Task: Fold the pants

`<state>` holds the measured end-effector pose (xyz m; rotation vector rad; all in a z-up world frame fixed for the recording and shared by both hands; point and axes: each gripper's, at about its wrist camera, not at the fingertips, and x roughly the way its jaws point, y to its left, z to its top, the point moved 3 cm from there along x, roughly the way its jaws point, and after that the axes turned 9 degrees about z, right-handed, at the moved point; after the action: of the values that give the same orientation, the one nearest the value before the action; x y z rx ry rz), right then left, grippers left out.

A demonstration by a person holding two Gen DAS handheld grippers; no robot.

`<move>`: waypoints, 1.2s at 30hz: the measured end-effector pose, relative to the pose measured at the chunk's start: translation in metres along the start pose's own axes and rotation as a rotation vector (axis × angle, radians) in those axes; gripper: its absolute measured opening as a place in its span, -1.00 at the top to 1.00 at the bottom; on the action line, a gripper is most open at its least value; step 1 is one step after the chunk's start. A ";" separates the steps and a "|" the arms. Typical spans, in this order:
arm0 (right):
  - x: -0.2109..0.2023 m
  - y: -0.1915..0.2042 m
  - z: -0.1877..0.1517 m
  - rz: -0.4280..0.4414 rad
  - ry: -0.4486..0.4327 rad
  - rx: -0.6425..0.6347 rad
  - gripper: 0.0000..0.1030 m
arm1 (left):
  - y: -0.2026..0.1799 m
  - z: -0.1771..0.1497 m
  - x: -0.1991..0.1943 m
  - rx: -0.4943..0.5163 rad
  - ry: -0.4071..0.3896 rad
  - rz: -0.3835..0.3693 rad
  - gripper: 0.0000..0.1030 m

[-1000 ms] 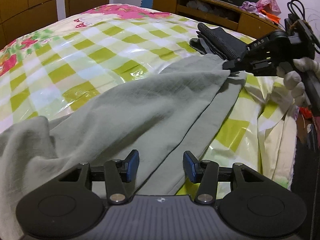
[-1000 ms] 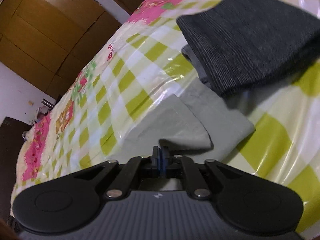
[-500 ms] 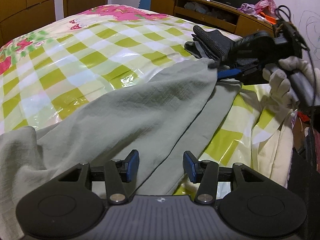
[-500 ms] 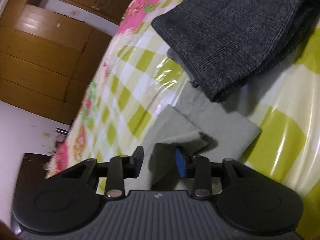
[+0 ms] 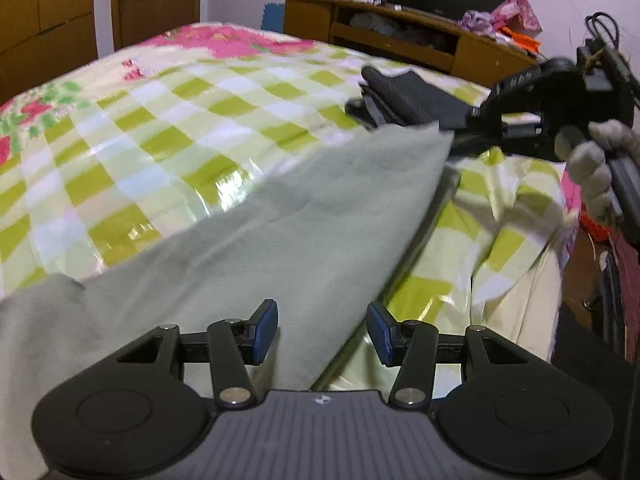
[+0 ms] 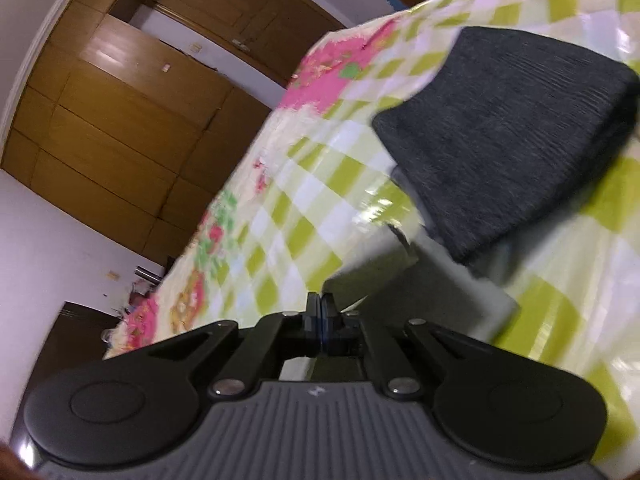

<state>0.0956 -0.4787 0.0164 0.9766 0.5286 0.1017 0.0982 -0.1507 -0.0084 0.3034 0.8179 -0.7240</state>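
Grey-green pants (image 5: pixel 280 232) lie stretched across a green-checked bed cover. My left gripper (image 5: pixel 322 330) is open, its blue pads on either side of the near end of the pants, holding nothing. My right gripper (image 6: pixel 321 312) is shut on the far leg hem of the pants (image 6: pixel 372 276) and lifts it off the bed. In the left wrist view the right gripper (image 5: pixel 460 144) shows at the far right, pinching the raised hem corner, held by a gloved hand.
A folded dark grey garment (image 6: pixel 500 140) lies on the bed just beyond the hem, also seen in the left wrist view (image 5: pixel 408 96). The bed's right edge (image 5: pixel 532 280) drops off. A wooden desk (image 5: pixel 400 36) stands behind; wooden wardrobes (image 6: pixel 120 112) at the far side.
My right gripper opened half a second ago and has now shut again on the leg hem, lifting it. The upper leg now covers the lower one. My left gripper stayed open.
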 end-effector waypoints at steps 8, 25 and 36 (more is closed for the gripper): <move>0.013 -0.050 -0.011 -0.107 0.040 0.122 0.86 | -0.006 -0.012 0.008 0.008 0.048 -0.005 -0.18; 0.011 -0.046 -0.001 -0.127 -0.012 0.047 0.95 | -0.009 -0.017 0.008 -0.002 0.042 -0.017 -0.18; -0.020 -0.006 -0.003 -0.310 -0.051 -0.187 0.82 | 0.023 -0.050 -0.035 -0.095 0.033 0.009 -0.18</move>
<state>0.0759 -0.4865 0.0176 0.7041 0.6066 -0.1487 0.0699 -0.0921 -0.0160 0.2342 0.8794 -0.6706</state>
